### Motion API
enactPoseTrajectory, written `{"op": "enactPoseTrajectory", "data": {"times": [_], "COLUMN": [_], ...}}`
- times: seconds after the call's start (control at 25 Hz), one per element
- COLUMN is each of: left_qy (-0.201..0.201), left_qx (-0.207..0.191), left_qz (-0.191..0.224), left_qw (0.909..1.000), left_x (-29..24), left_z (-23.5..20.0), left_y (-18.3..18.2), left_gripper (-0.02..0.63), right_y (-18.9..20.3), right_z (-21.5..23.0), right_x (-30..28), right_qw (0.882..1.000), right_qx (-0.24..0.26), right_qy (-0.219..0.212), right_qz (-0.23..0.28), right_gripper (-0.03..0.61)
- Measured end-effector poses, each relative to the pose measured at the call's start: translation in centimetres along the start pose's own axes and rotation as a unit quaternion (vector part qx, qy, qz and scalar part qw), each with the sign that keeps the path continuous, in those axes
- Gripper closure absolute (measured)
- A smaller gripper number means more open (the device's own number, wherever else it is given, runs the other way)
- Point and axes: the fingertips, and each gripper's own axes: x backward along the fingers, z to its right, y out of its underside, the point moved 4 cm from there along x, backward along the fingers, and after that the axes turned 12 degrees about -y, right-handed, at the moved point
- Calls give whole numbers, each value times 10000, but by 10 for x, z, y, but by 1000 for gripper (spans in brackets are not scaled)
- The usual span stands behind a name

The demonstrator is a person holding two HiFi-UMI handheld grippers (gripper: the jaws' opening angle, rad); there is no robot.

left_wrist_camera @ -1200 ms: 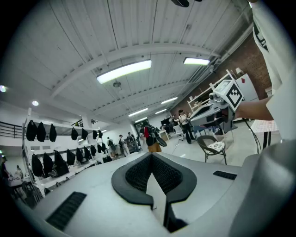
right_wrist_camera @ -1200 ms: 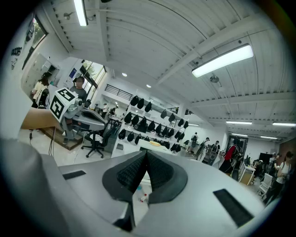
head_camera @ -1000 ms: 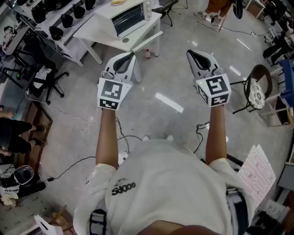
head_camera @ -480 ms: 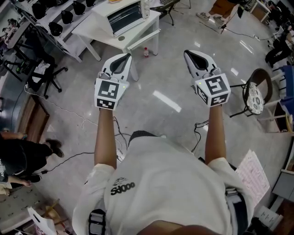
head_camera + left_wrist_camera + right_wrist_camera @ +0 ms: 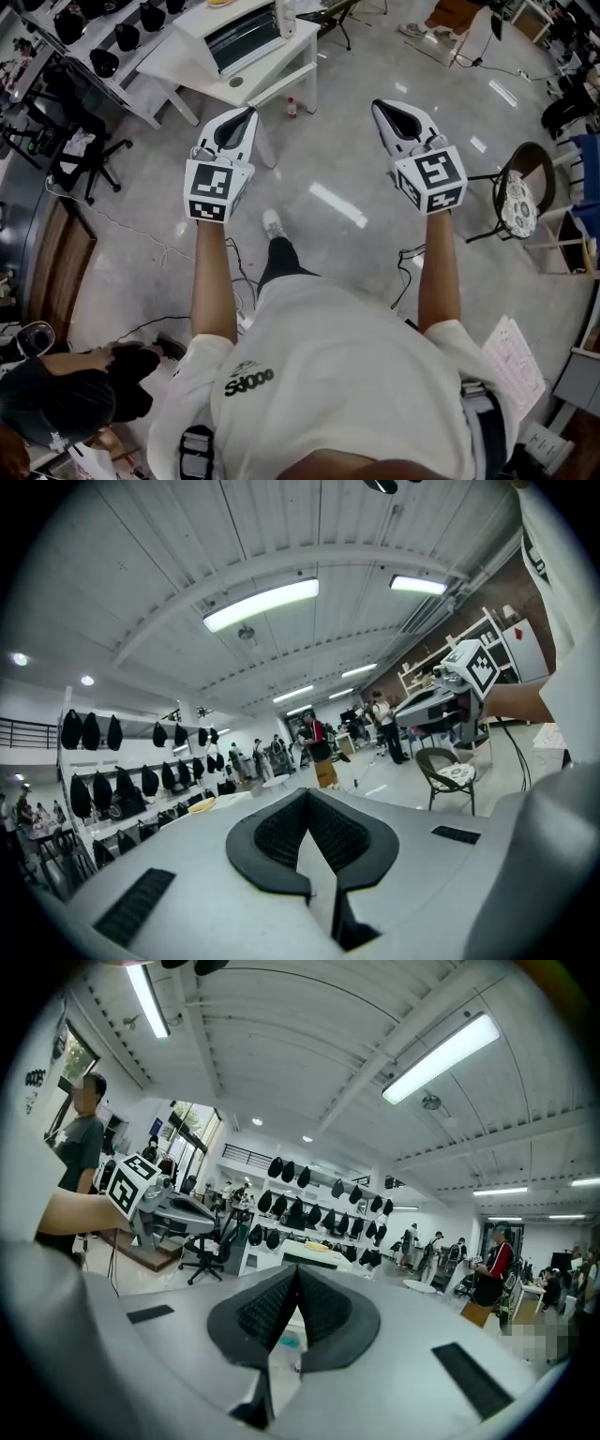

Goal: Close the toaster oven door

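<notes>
The white toaster oven (image 5: 240, 36) stands on a white table (image 5: 187, 58) at the top of the head view, its dark glass front facing me; from here I cannot tell how its door stands. My left gripper (image 5: 250, 112) is held out over the floor, short of the table, shut and empty. My right gripper (image 5: 377, 104) is level with it further right, also shut with nothing in it. In the left gripper view the left gripper (image 5: 306, 793) has its pads meeting, and so does the right gripper (image 5: 296, 1268) in its own view.
A small bottle (image 5: 291, 108) stands on the floor by the table leg. A black office chair (image 5: 82, 150) is at the left and a round cushioned chair (image 5: 517, 195) at the right. Cables (image 5: 150, 248) trail across the floor. A person (image 5: 66, 394) crouches at lower left.
I have stepped forward, one foot now showing ahead of me. The table and oven have slid left and up in the view. Both grippers have stayed shut and level.
</notes>
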Motion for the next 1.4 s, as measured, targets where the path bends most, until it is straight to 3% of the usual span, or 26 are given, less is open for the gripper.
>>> {"op": "enactPoseTrajectory", "data": {"times": [0.28, 0.72, 1.2, 1.4], "left_qy": [28, 264, 492, 566], "left_qx": [124, 163, 275, 380], "left_qz": [-41, -61, -124, -239], "left_qw": [9999, 9995, 9983, 9974], "left_x": [-78, -224, -319, -343], "left_z": [-42, -162, -243, -254], "left_y": [33, 68, 128, 151], "left_gripper": [597, 597, 597, 597], "right_y": [15, 4, 22, 49], "right_z": [47, 131, 180, 188], "right_x": [-71, -234, -367, -397], "right_qw": [10000, 9994, 9974, 9959], "right_qx": [-6, -282, -664, -293], "right_qy": [10, 53, 91, 115], "right_qz": [-61, -199, -257, -849], "right_gripper": [570, 569, 569, 569]}}
